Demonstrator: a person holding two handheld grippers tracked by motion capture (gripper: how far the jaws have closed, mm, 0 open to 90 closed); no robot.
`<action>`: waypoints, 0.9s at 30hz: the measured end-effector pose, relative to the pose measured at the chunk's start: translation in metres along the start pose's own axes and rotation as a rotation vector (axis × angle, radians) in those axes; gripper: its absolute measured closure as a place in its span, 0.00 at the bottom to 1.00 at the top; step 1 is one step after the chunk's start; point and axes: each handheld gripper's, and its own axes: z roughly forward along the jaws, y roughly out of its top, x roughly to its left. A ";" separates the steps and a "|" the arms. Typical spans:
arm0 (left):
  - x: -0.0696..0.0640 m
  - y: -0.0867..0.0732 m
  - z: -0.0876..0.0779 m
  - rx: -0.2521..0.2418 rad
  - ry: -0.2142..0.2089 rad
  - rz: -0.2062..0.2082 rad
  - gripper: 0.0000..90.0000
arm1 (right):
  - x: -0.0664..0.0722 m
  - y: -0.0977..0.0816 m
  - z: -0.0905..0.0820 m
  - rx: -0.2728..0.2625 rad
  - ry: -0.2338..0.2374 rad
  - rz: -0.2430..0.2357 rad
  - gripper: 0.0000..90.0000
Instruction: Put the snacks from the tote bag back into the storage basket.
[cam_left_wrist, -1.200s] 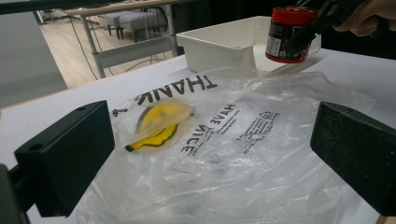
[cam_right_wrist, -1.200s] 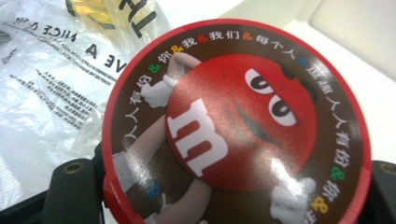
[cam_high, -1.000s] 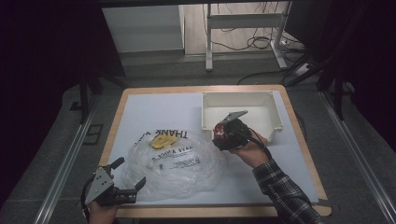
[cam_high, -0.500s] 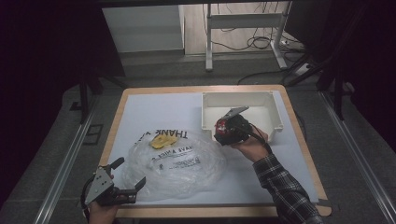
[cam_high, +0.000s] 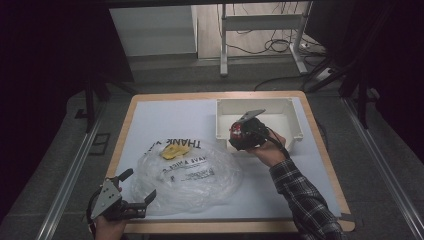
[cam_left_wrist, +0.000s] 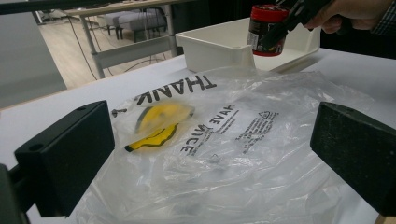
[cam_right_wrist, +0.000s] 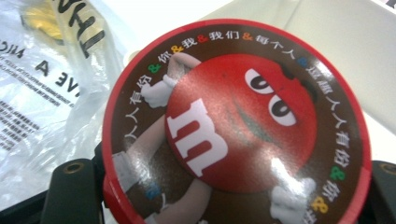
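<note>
My right gripper (cam_high: 244, 134) is shut on a small candy jar (cam_high: 237, 131) with a red lid, held in the air over the front wall of the white bin (cam_high: 256, 102). The lid (cam_right_wrist: 233, 126) faces the right gripper view, between the jaws; it shows a red cartoon candy. From the left gripper view the jar (cam_left_wrist: 266, 29) hangs beside the bin (cam_left_wrist: 210, 44). My left gripper (cam_high: 139, 184) rests open at the table's near left corner, its jaws apart at the edge of a crumpled clear plastic bag (cam_high: 187, 172) (cam_left_wrist: 224, 140) with black print. A yellow item (cam_high: 173, 150) (cam_left_wrist: 159, 119) lies inside the bag.
The table (cam_high: 165, 112) has a white top with a wooden rim. The bin stands at its far right and the bag covers the near left part. A metal frame with cables (cam_high: 260, 30) stands on the floor beyond the table.
The right hand has carried the jar a little farther away from me, toward the bin. The left gripper and the bag have stayed where they were.
</note>
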 end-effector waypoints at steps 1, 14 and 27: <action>0.000 0.000 0.000 0.001 0.000 0.000 0.00 | -0.002 0.001 0.002 -0.001 0.001 -0.007 0.29; 0.000 0.000 0.000 0.000 0.000 0.000 0.00 | -0.011 0.007 0.016 0.008 0.013 -0.008 0.29; 0.000 0.000 0.000 -0.002 0.000 -0.003 0.00 | -0.022 0.013 0.027 0.021 0.025 -0.002 0.29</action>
